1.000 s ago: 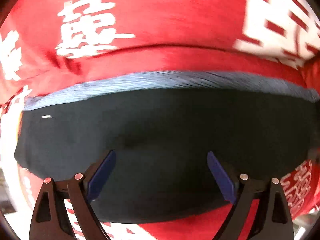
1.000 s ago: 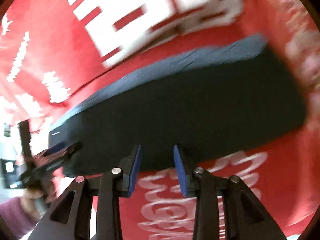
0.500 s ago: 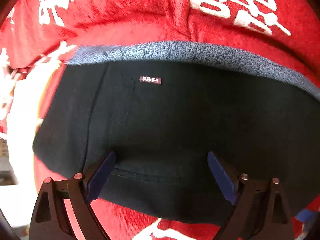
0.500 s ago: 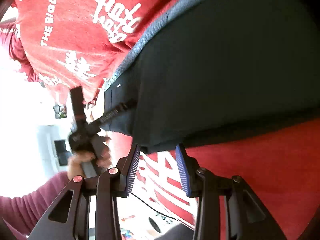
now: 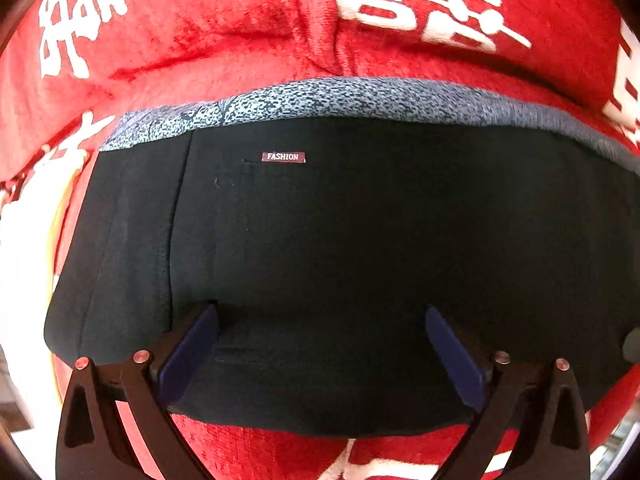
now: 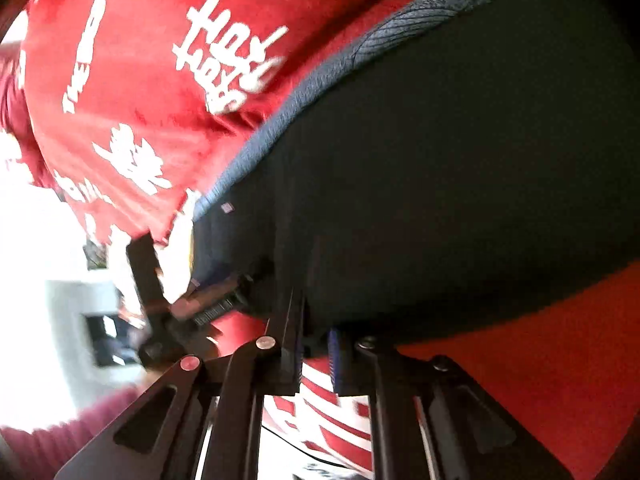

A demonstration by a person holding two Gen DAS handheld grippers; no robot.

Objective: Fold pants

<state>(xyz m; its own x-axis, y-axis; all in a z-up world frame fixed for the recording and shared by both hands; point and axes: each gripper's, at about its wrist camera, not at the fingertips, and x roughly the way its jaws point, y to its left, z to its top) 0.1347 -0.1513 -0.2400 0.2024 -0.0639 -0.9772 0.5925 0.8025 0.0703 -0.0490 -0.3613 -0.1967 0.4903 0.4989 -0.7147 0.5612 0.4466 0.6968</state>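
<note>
Black pants [image 5: 340, 240] lie folded on a red blanket [image 5: 240, 40], with a grey-blue inner band [image 5: 360, 96] along the far edge and a small "FASHION" label [image 5: 283, 157]. My left gripper [image 5: 320, 312] points steeply down over the pants' near edge. Its jaws are opening wide, the cloth lies below them, and neither pad presses on it. In the right wrist view the pants [image 6: 460, 160] fill the upper right. My right gripper [image 6: 316, 332] is shut on their near hem. The left gripper [image 6: 208, 308] shows at the pants' left end.
The red blanket [image 6: 140, 80] with white lettering covers the whole surface under the pants and has folds behind them. A person's dark red sleeve [image 6: 48, 436] shows at the lower left of the right wrist view. Bright room and furniture lie beyond the blanket's left edge.
Both grippers swept along the pants to the end with the label, then nearly stopped. The right gripper's half-open jaws closed on the hem. The left gripper stayed wide.
</note>
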